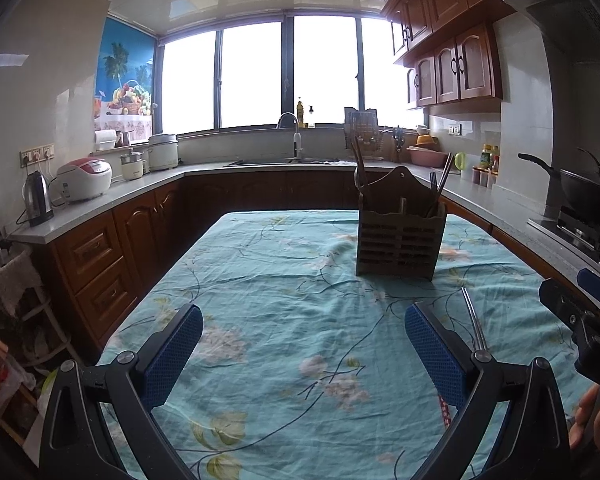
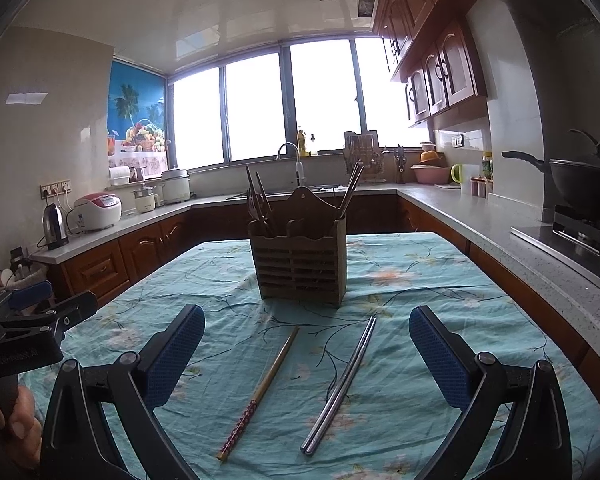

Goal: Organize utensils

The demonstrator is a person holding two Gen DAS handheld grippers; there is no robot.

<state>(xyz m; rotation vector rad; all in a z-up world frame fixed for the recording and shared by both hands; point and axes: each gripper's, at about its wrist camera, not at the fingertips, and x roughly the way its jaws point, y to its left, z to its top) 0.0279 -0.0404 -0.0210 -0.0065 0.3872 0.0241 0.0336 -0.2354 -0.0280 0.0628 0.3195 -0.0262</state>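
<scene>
**Holder partly filled, loose chopsticks left on the cloth**

Judged roughly midway. Stood upright toward the far end of the table (image 2: 480, 280), under its teal flowered cloth: the wooden utensil holder (image 2: 298, 258), already carrying several pieces, with dark handles and what looked like a fork in its left compartment and a few thin sticks leaning out of its right one. Middle compartment: contents could not be told.

Lay flat on the cloth near the front edge, well short of the holder: a pair of metal chopsticks (image 2: 340, 384), touching side by side, and just to their left a single bamboo chopstick (image 2: 260, 392) with a red patterned end. Both pointed roughly toward the holder.

Hovered over these with fingers spread wide and nothing between the blue pads: the right gripper (image 2: 306, 354). Likewise spread and empty above bare cloth toward the left edge: the left gripper (image 1: 304, 354), with only the metal chopsticks partly visible past its right finger.

Left to do, by this reading: picking up the loose sticks and dropping them into the holder, probably the right compartment.
</scene>
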